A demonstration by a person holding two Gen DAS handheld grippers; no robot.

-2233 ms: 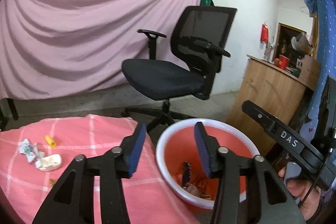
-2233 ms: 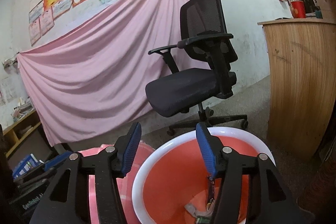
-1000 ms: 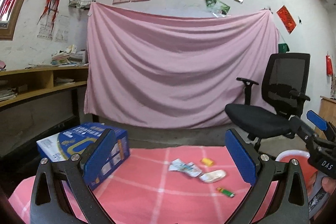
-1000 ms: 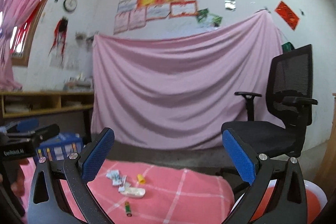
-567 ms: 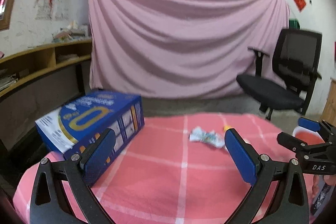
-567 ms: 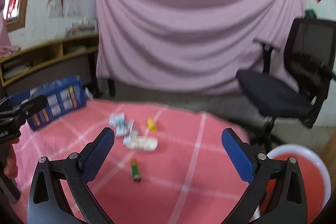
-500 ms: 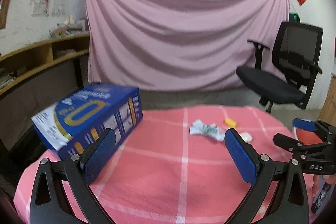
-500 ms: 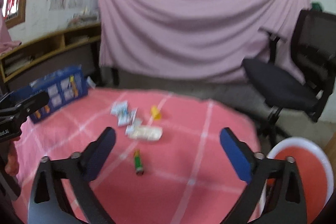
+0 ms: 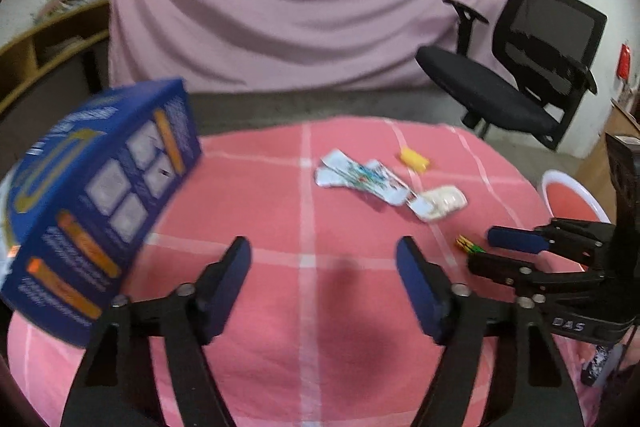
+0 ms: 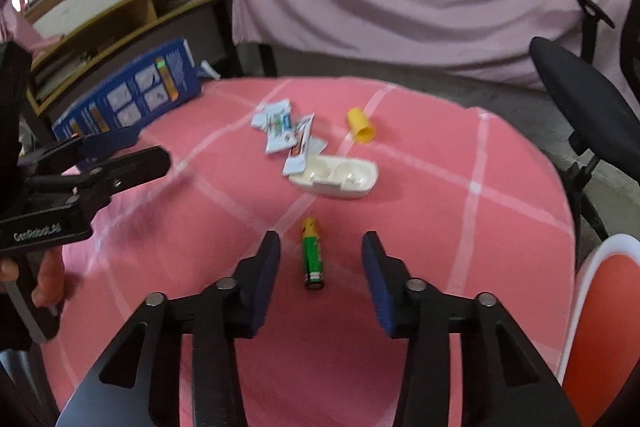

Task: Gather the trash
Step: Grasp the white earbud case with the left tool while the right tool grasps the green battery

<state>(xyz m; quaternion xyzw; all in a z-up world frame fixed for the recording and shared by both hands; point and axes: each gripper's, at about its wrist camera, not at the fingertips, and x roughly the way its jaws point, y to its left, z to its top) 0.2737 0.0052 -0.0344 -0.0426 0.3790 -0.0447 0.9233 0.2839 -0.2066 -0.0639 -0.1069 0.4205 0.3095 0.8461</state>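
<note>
**Right tool drops onto the battery; both tools narrower than a moment ago**

The green battery (image 10: 313,254) lies on the pink checked bench (image 10: 500,195), directly ahead of the right tool (image 10: 321,269) and between its two blue pads, which stand apart on either side and touch nothing; half a second ago the same battery sat well ahead of much wider jaws, so the tool has come down, moved forward and narrowed to a medium gap; I judge a pinch on the battery to be the step in hand, with the lift and carry not yet begun.

Beyond the battery from the right tool lie the white plastic tray (image 10: 334,177), the crumpled wrappers (image 10: 286,133) touching its far left edge, and the yellow cap (image 10: 360,124) to the far right of them; all remain to be collected.

The left tool (image 9: 323,281) hovers over bare cloth, empty, its jaws also closer together than before yet still fairly wide; the wrappers lie ahead of it and to its right, the blue box (image 9: 100,187) close on its left.

The red basin (image 10: 600,323) with the white rim stands off the bench edge, low on the right tool's right; its inside is not visible from here, so its contents cannot be told; the blue box appears closed.
</note>
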